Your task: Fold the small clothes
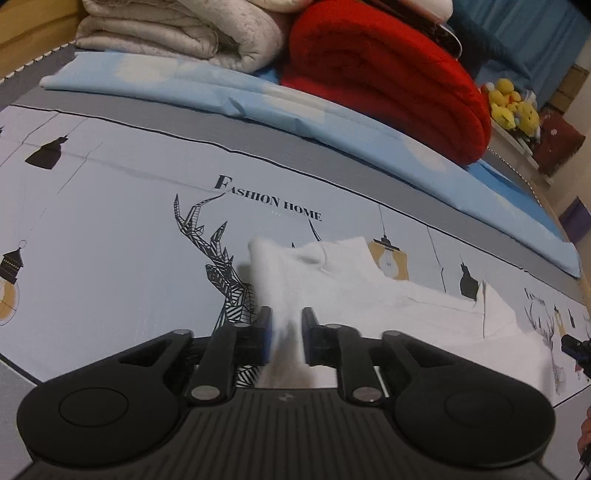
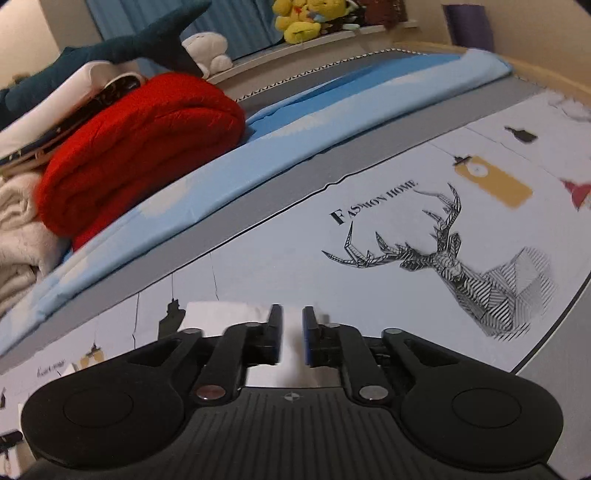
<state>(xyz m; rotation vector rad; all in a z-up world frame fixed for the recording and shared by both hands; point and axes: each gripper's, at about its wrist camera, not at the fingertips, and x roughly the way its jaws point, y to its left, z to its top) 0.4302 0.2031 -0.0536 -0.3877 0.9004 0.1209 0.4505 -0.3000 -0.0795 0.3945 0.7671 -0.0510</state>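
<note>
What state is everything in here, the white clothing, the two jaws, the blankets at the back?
White garment: rumpled on the printed bedsheet, partly lifted.
Left gripper: jaws closed on the garment's edge.
Right gripper: jaws closed on white cloth.
Red blanket: folded, on the blue sheet.
Cream blanket: folded, beside the red one.
Blue sheet: folded flat.

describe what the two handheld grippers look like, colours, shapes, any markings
Both the left gripper and right gripper are matte black, with ribbed bases, round side discs, silver pivot pins, angled linkage arms and blue pads on the fingers. Each base carries a small round emblem.
</note>
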